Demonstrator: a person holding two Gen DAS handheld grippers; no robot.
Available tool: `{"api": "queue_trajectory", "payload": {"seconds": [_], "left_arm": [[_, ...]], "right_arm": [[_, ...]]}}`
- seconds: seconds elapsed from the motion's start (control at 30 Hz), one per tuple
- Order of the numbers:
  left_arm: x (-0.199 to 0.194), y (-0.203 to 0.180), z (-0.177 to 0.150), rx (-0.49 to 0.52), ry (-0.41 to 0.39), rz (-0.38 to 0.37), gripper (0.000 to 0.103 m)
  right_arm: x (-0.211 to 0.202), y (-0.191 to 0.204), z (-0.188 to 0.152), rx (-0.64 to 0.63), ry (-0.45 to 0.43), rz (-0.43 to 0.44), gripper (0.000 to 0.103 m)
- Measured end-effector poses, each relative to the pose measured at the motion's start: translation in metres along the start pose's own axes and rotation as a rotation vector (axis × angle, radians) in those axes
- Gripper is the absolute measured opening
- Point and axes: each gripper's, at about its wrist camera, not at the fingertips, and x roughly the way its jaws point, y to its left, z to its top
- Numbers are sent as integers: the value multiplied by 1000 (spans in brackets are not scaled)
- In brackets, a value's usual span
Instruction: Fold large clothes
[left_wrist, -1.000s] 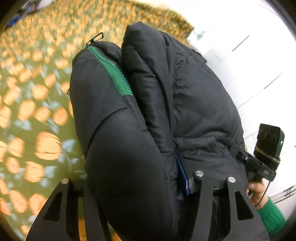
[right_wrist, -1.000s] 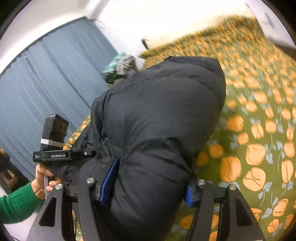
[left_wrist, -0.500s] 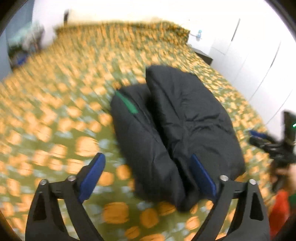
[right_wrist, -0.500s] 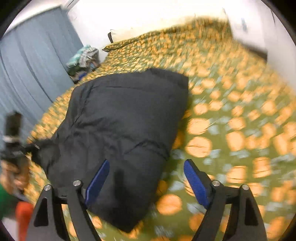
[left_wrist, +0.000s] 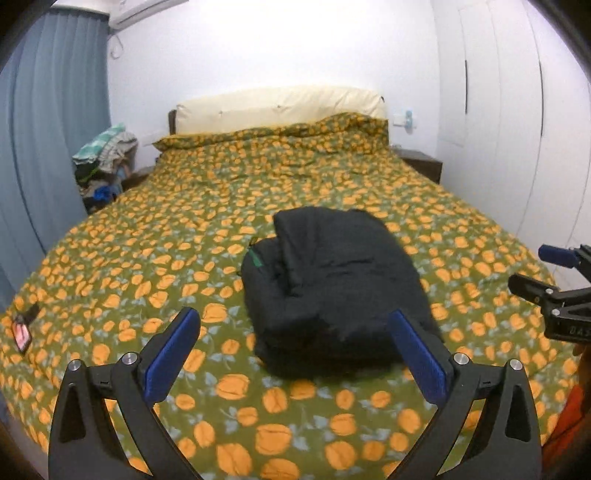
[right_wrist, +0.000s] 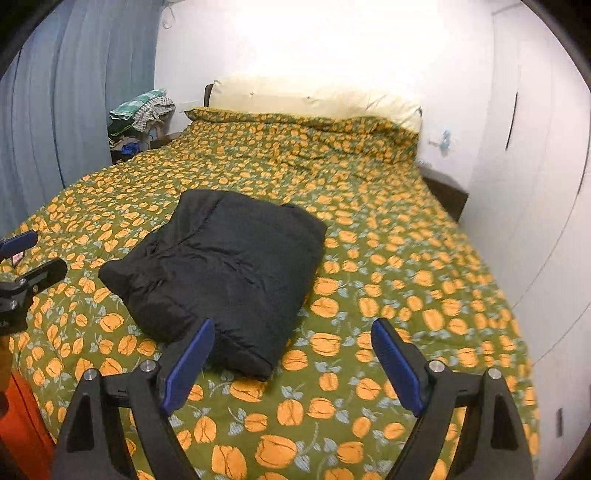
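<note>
Both grippers hang above my bed (left_wrist: 147, 258), tilted down at it. Left gripper (left_wrist: 295, 343) is spreading its jaws wide, nothing between them; right gripper (right_wrist: 291, 358) stands well parted and empty too. Folded black jacket (right_wrist: 221, 266) lies on the orange-flowered cover, apart from both. Its green zipper (left_wrist: 255, 258) barely shows at one fold.

A black puffer jacket (left_wrist: 332, 280) with a green zipper strip at its 9 o'clock edge lies on an olive-green bedspread (left_wrist: 184, 229) patterned with orange tulips. Pillow (left_wrist: 280, 107) cream; curtain (left_wrist: 48, 147) grey-blue; claw pads (right_wrist: 188, 362) blue.
</note>
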Motion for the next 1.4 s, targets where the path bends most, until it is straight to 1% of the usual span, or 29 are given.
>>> {"api": "queue_trajectory", "payload": {"seconds": [0.1,0.2,0.27,0.33,0.37,0.53,0.67,0.83,0.93,1.07,1.17,1.3,1.4], "left_arm": [[-13,-12,1,17,-23,30,103],[-21,-18,2,10,-12,24,103],[-23,-19,2,-6,1,20,103],[-26,-20,2,-21,7,33,103],[-26,-20,1,-27,8,40,103],[-39,-21,3,-57,2,58,103],[-50,-22,5,-79,4,59,103],[-58,-26,6,-71,13,71,103],[-61,-27,5,-77,27,66,103],[-63,-26,3,-103,47,39,103],[-65,-27,1,-104,49,65,103],[-68,-31,-1,-76,55,99,103],[-70,-33,0,-73,66,106,103]], "right_arm": [[-20,1,0,-1,-44,-19,89],[-36,-2,-2,16,-80,-8,89],[-40,-1,-3,26,-61,-1,89],[-40,0,-7,28,-28,-42,89],[-42,1,-9,28,-32,-46,89],[-57,-2,-18,52,-46,-2,89],[-61,-3,-23,57,-27,-19,89],[-70,0,-28,59,-19,7,89],[-75,5,-28,47,-14,15,89],[-80,10,-28,42,-3,32,89],[-84,14,-31,44,8,34,89],[-91,19,-36,46,19,46,89],[-94,22,-39,45,21,59,89]]}}
